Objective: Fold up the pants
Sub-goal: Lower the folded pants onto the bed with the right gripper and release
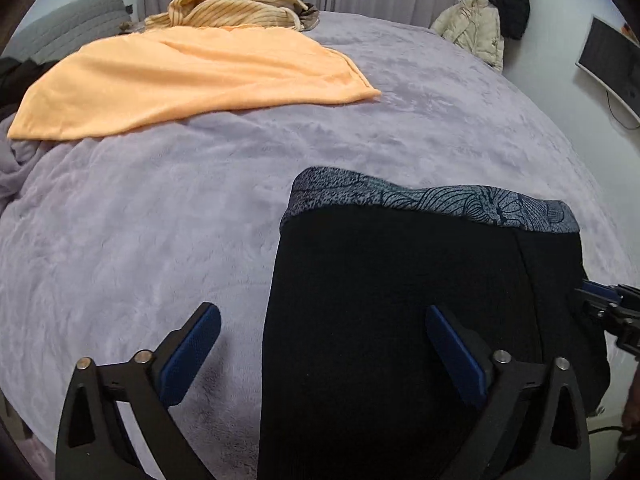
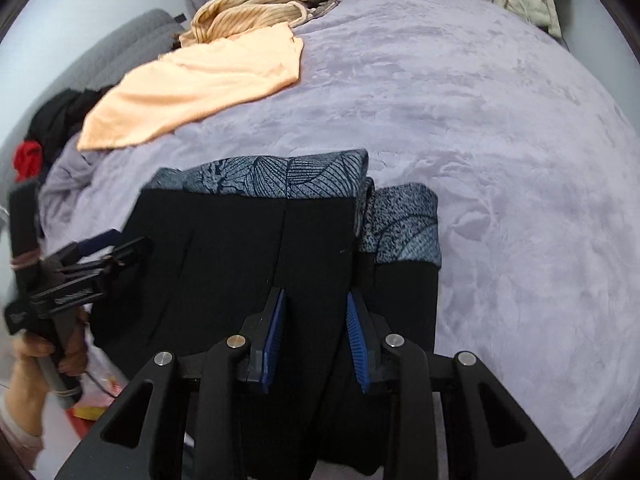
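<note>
Black pants [image 1: 400, 300] with a grey-blue leaf-print waistband [image 1: 432, 200] lie folded on the lilac blanket [image 1: 140, 240]. My left gripper [image 1: 322, 312] is wide open over the pants' left edge, one finger above the blanket and the other above the black cloth, gripping nothing. In the right wrist view the pants [image 2: 240, 260] show the waistband [image 2: 288, 178] on top and a second folded layer [image 2: 404, 224] to the right. My right gripper [image 2: 316, 294] hovers over the black cloth with its pads a narrow gap apart. A hand [image 2: 44, 352] holds the left gripper [image 2: 100, 248] at the pants' left side.
An orange cloth [image 1: 192, 76] and a striped beige garment [image 1: 240, 8] lie at the far left of the bed. A cream jacket [image 1: 476, 28] and a monitor [image 1: 608, 64] stand beyond the right side. Dark and red clothes [image 2: 44, 136] are piled off the left edge.
</note>
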The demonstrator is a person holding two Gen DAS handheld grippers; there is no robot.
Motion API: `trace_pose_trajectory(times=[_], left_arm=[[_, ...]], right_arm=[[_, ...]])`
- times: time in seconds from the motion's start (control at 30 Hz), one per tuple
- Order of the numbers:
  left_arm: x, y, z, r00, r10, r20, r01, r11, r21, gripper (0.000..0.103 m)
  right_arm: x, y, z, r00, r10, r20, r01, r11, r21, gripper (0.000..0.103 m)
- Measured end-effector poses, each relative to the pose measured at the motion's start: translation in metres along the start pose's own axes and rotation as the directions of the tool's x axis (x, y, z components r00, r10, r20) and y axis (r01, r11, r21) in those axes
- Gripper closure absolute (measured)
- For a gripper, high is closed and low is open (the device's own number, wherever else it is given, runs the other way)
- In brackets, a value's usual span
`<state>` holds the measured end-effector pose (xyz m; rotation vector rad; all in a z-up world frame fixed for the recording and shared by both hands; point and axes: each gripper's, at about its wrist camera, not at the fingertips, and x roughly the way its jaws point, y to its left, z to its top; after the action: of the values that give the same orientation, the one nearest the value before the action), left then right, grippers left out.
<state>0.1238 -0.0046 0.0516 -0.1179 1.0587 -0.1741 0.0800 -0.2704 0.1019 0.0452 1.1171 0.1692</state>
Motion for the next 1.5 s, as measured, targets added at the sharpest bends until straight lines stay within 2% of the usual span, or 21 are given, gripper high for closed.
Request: trace_pose_trajectory(times=[0.1, 0.2, 0.27, 0.3, 0.43, 0.57, 0.63, 0.67, 0.7, 0.73, 0.8, 0.87, 0.97, 1.0, 1.1, 1.23, 1.27, 1.3, 1.37, 1.43, 1.5], left_arm=[[0.003, 0.007, -0.004, 0.999, -0.036, -0.025, 0.034, 0.997, -0.064, 0.0], [-0.001, 0.003, -0.007, 1.0, -0.019, -0.007, 0.019, 0.999, -0.042, 0.0], [-0.003, -0.002, -0.01, 1.0, 0.001, 0.011, -0.001, 1.0, -0.015, 0.0], [-0.004, -0.003, -0.01, 1.0, 0.007, 0.017, -0.007, 1.0, -0.007, 0.0], [-0.006, -0.004, -0.011, 1.0, 0.008, 0.021, -0.008, 1.0, -0.013, 0.0], [-0.006, -0.004, -0.012, 1.0, 0.003, 0.018, -0.003, 0.999, -0.032, 0.0], [-0.006, -0.004, -0.012, 1.0, 0.011, 0.019, -0.01, 0.999, -0.032, 0.0], [-0.007, -0.005, -0.012, 1.0, 0.014, 0.018, -0.014, 0.999, -0.032, 0.0], [-0.009, -0.005, -0.012, 1.0, 0.02, 0.014, -0.02, 0.999, -0.034, 0.0], [-0.011, -0.006, -0.012, 0.999, 0.03, 0.009, -0.03, 0.999, -0.037, 0.0], [-0.017, -0.007, -0.011, 0.999, 0.042, 0.007, -0.041, 0.999, -0.03, 0.0], [-0.02, -0.01, -0.012, 0.998, 0.058, 0.016, -0.058, 0.998, -0.002, 0.0], [-0.019, -0.015, -0.018, 0.996, 0.08, 0.026, -0.081, 0.996, 0.029, 0.0], [-0.019, -0.017, -0.02, 0.996, 0.079, 0.031, -0.08, 0.996, 0.028, 0.0], [-0.022, -0.02, -0.024, 0.994, 0.098, 0.046, -0.1, 0.994, 0.052, 0.0], [-0.022, -0.02, -0.024, 0.993, 0.104, 0.051, -0.107, 0.993, 0.058, 0.0], [-0.022, -0.02, -0.024, 0.993, 0.103, 0.051, -0.105, 0.993, 0.053, 0.0], [-0.022, -0.019, -0.025, 0.993, 0.102, 0.053, -0.105, 0.993, 0.049, 0.0], [-0.022, -0.019, -0.026, 0.993, 0.104, 0.058, -0.106, 0.993, 0.045, 0.0], [-0.023, -0.018, -0.026, 0.993, 0.105, 0.059, -0.107, 0.993, 0.043, 0.0], [-0.023, -0.018, -0.026, 0.993, 0.104, 0.055, -0.106, 0.994, 0.038, 0.0]], right_arm=[[0.011, -0.01, 0.005, 0.999, 0.024, 0.025, -0.025, 0.999, 0.036, 0.068], [0.002, -0.02, 0.004, 0.993, 0.111, 0.045, -0.116, 0.987, 0.114, 0.064], [-0.011, -0.023, -0.005, 0.989, 0.137, 0.061, -0.144, 0.98, 0.136, 0.044], [-0.02, -0.025, -0.013, 0.987, 0.145, 0.072, -0.155, 0.977, 0.145, 0.041], [-0.046, -0.033, -0.044, 0.972, 0.221, 0.082, -0.233, 0.957, 0.175, 0.041], [-0.051, -0.036, -0.069, 0.955, 0.293, 0.053, -0.297, 0.929, 0.22, 0.041], [-0.043, -0.04, -0.075, 0.928, 0.37, 0.053, -0.37, 0.887, 0.278, 0.041], [-0.036, -0.043, -0.077, 0.91, 0.41, 0.058, -0.406, 0.857, 0.317, 0.049], [-0.028, -0.045, -0.079, 0.895, 0.442, 0.064, -0.435, 0.829, 0.353, 0.069], [-0.024, -0.045, -0.079, 0.89, 0.451, 0.072, -0.443, 0.814, 0.375, 0.071], [-0.028, -0.042, -0.077, 0.893, 0.436, 0.109, -0.445, 0.821, 0.359, 0.079], [-0.036, -0.038, -0.07, 0.908, 0.4, 0.123, -0.418, 0.851, 0.319, 0.081], [-0.032, -0.031, -0.063, 0.976, 0.21, 0.063, -0.219, 0.947, 0.234, 0.085], [-0.032, -0.028, -0.064, 0.982, 0.179, 0.055, -0.187, 0.96, 0.208, 0.084], [-0.046, -0.031, -0.066, 0.979, 0.188, 0.077, -0.201, 0.956, 0.214, 0.08], [-0.073, -0.03, -0.057, 0.983, 0.129, 0.127, -0.151, 0.972, 0.181, 0.076], [-0.077, -0.027, -0.052, 0.982, 0.125, 0.14, -0.148, 0.976, 0.163, 0.065], [-0.081, -0.023, -0.049, 0.98, 0.125, 0.153, -0.147, 0.979, 0.14, 0.047], [-0.082, -0.01, -0.044, 0.978, 0.119, 0.17, -0.136, 0.987, 0.09, 0.039], [-0.068, 0.005, -0.039, 0.983, 0.114, 0.142, -0.121, 0.992, 0.041, 0.04], [-0.039, 0.014, -0.039, 0.993, 0.105, 0.058, -0.107, 0.994, 0.026, 0.039]])
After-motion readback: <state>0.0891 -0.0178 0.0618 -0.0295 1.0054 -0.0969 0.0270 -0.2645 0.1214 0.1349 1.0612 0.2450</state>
